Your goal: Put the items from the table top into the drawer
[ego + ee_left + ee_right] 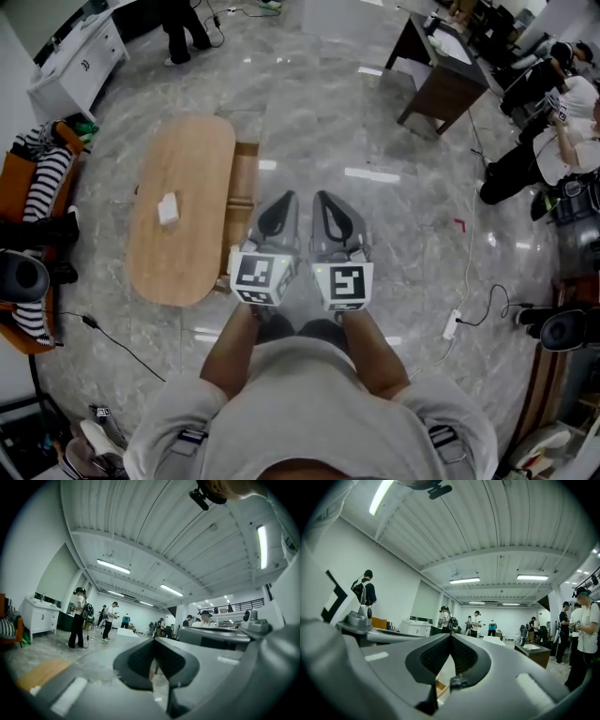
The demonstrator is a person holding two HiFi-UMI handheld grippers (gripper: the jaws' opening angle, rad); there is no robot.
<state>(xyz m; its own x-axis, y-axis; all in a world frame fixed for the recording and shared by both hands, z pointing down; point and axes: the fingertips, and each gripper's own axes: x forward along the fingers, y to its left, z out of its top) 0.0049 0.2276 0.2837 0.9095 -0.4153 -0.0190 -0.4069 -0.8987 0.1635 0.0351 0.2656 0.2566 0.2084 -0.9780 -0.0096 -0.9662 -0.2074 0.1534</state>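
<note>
Both grippers point level in front of the person, left gripper [279, 212] and right gripper [336, 214] each pressed together on nothing, while the white box [169, 208] lies on the table [183, 258] off to their left, beyond the seemingly open drawer [245, 183], nearer the left one.

Left tool [284, 202] and right tool [324, 201] held side by side before torso [309, 403], tips pointing forward. Jaws of each pressed together. Left forearm [231, 351] and right forearm [377, 354] bare, converging toward tools.
</note>
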